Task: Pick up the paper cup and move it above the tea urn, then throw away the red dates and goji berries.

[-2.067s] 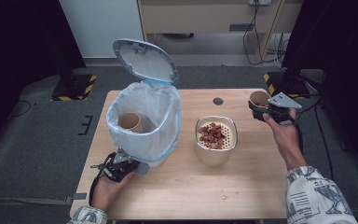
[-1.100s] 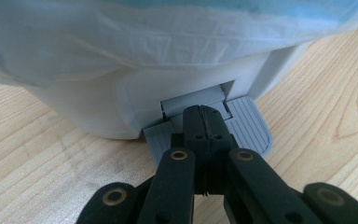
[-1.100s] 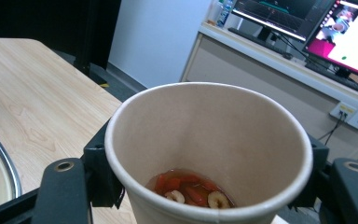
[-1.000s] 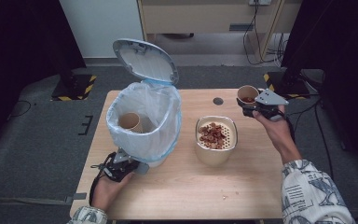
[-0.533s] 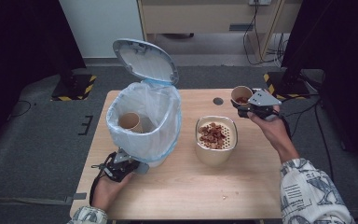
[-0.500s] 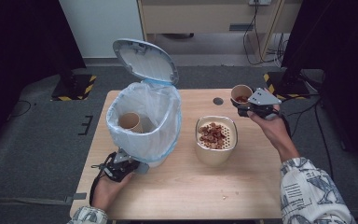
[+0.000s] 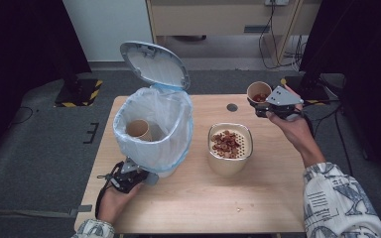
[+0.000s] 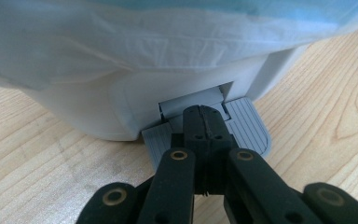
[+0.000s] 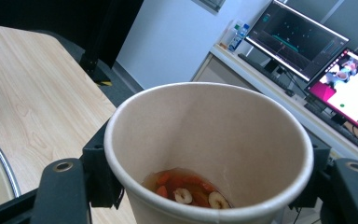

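With the left gripper (image 8: 204, 122) pressed shut on the bin's pedal (image 8: 242, 126), holding the lid (image 7: 154, 64) up, the right gripper (image 9: 200, 186) clamps the paper cup (image 7: 258, 92) of dregs, which probably goes next into the strainer bowl (image 7: 230, 148) beside it.

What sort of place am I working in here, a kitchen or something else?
Most likely a lab or office test bay, not a kitchen: a lone wooden table on grey carpet, computer monitors on a side bench, and cables trailing by a cabinet. The pedal bin and paper cup look like props.
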A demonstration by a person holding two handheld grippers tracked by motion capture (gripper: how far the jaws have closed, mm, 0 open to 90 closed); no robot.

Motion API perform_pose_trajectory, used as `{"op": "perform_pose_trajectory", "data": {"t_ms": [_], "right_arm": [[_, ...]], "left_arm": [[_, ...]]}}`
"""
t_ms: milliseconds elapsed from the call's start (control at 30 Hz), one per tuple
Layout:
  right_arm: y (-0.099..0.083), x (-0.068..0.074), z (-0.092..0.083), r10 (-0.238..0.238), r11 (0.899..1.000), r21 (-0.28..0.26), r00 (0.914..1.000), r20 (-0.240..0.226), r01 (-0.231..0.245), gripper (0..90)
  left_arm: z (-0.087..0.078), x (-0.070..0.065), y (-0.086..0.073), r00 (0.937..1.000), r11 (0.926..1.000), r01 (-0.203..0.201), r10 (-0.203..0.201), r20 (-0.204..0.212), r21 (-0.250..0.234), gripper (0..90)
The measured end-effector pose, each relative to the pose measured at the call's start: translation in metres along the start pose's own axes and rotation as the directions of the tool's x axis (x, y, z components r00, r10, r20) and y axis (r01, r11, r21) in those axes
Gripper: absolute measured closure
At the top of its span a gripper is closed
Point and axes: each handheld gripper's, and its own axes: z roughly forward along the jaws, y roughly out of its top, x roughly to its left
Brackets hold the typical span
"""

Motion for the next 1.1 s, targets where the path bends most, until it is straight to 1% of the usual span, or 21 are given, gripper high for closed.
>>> {"op": "perform_pose_trajectory", "data": {"t_ms": [167,300,367,667,867,1100], "right_arm": [[0.003,-0.002,-0.002,-0.030,1.000,0.003,0.9996,-0.001,0.030,29.9],[0.003,-0.002,-0.002,-0.039,0.999,0.005,0.9993,-0.001,0.039,29.9],[0.003,-0.001,-0.002,-0.051,0.999,0.010,0.9987,-0.003,0.051,29.8],[0.007,-0.001,0.000,-0.070,0.997,0.010,0.9975,-0.006,0.070,29.7],[0.011,-0.001,0.001,-0.093,0.996,0.012,0.9956,-0.008,0.093,29.7],[0.014,0.000,0.000,-0.136,0.991,0.020,0.9907,-0.009,0.136,29.7]], "left_arm": [[0.000,0.000,0.000,1.0000,1.0000,0.000,0.000,0.000,0.000,90.0],[0.000,0.000,0.000,1.0000,1.0000,0.000,0.000,0.000,0.000,90.0],[0.000,0.000,0.000,1.0000,1.0000,0.001,-0.001,0.001,-0.001,90.0],[0.000,0.000,0.000,1.0000,1.0000,0.001,-0.001,0.001,-0.001,90.0],[0.000,0.000,0.000,1.0000,1.0000,0.003,-0.003,0.002,-0.001,90.0],[0.000,0.000,0.000,1.0000,1.0000,0.003,-0.003,0.002,-0.001,90.0]]}}
